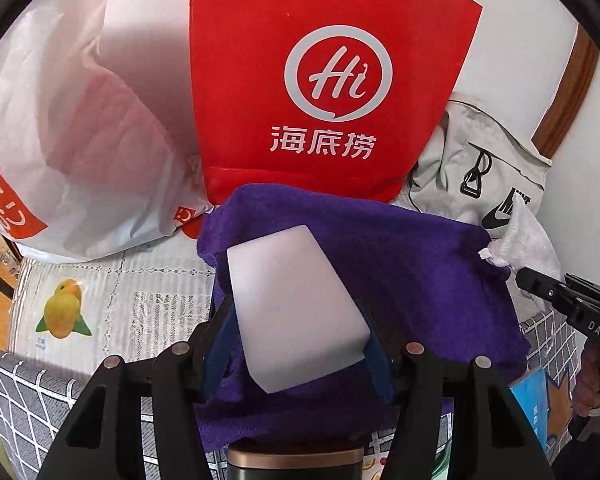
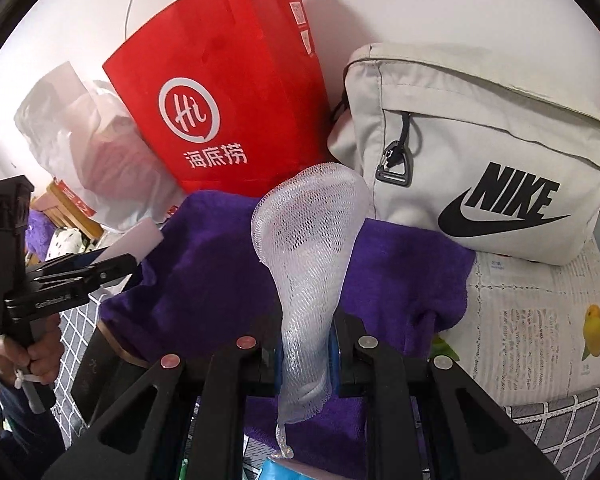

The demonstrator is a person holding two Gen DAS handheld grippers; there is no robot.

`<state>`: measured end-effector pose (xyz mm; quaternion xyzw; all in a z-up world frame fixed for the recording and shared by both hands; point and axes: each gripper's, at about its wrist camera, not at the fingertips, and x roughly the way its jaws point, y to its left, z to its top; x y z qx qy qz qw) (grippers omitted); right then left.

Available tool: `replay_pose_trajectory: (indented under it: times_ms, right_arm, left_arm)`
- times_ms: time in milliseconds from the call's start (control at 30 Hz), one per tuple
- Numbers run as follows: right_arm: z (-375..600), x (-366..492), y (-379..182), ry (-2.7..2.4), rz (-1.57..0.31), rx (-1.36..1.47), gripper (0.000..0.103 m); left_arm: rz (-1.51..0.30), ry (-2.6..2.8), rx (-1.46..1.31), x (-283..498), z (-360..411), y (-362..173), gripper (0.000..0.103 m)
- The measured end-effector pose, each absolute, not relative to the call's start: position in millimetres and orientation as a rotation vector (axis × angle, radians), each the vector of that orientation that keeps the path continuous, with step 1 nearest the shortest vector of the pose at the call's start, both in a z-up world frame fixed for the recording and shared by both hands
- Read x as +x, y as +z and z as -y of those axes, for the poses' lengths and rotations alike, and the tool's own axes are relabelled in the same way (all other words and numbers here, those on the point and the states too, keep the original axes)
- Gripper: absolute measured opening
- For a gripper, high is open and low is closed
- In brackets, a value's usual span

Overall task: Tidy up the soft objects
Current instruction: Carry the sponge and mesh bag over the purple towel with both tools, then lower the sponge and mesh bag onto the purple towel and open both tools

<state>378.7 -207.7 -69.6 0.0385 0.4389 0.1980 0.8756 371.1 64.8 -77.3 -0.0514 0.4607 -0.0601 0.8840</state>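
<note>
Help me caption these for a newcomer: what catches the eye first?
The bright red paper bag standing against the wall, with the grey Nike bag to its right. In front lies a purple towel, above which the left gripper clamps a white sponge block and the right gripper a white mesh pouch.

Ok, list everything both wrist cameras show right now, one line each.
White foam sponge block: one, white, in left gripper.
White mesh net pouch: one, translucent white, in right gripper.
Purple terry towel: one, purple, under both.
Red paper bag: one, red, behind towel.
White plastic bag: one, left of red bag.
Grey Nike pouch: one, beige-grey, right of red bag.
Left gripper: black, closed on sponge.
Right gripper: black, closed on pouch.
</note>
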Motion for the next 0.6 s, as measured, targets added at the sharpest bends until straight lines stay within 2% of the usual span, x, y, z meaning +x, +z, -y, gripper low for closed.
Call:
replay_pose_trajectory:
  times_ms: [600]
  right_arm:
    - [217.6,376.2,-72.5,0.449,-0.929,0.137,0.018]
  left_arm:
    - [-0.975,-0.138,-0.089,376.9,-57.6,-82.2,0.057]
